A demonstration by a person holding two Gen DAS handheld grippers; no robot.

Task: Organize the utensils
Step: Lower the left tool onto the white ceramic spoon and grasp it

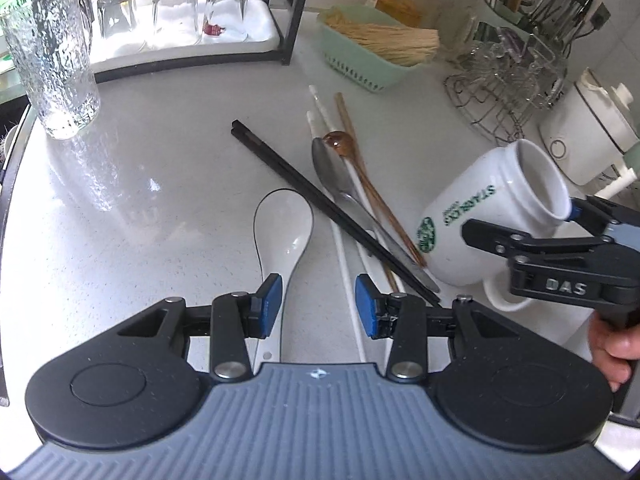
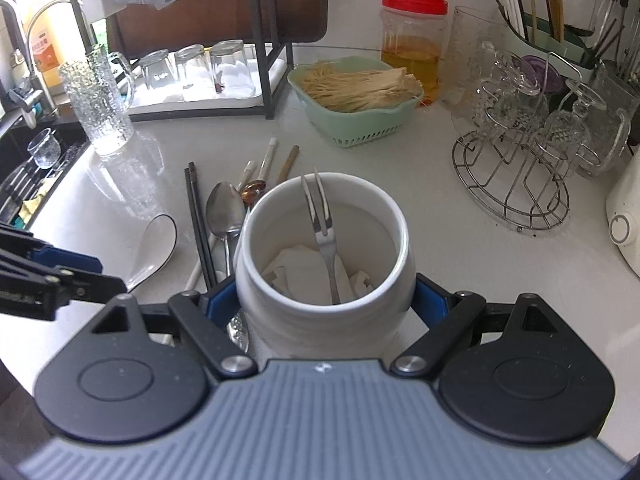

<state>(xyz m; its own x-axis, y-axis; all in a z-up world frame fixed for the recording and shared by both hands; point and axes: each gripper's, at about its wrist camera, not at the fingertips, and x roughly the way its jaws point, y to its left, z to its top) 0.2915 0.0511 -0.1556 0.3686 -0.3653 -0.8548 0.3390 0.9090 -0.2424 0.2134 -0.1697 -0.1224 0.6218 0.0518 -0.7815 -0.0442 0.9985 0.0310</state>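
On the pale counter (image 1: pixel 168 200), a white mug (image 2: pixel 322 256) — a small fork (image 2: pixel 320 220) inside — is clamped by the right gripper (image 2: pixel 324 304). The white spoon (image 1: pixel 282 232) is straddled, ungripped, by the part-open left gripper (image 1: pixel 318 306) — chopsticks (image 1: pixel 320 200) lie alongside.

I am working over a home kitchen counter (image 2: pixel 400 184), pale and speckled. At far left sits a sink (image 2: pixel 36 168) with a curved tap (image 2: pixel 16 36) above it. A dark rack holds upturned glasses (image 2: pixel 192 66) on a white tray, and a wire stand (image 2: pixel 516 176) at right carries more glassware. A green basket (image 2: pixel 360 120) of dry noodles, a red-lidded jar (image 2: pixel 414 44) (amber liquid inside) and a caddy of chopsticks (image 2: pixel 548 12) stand far back.
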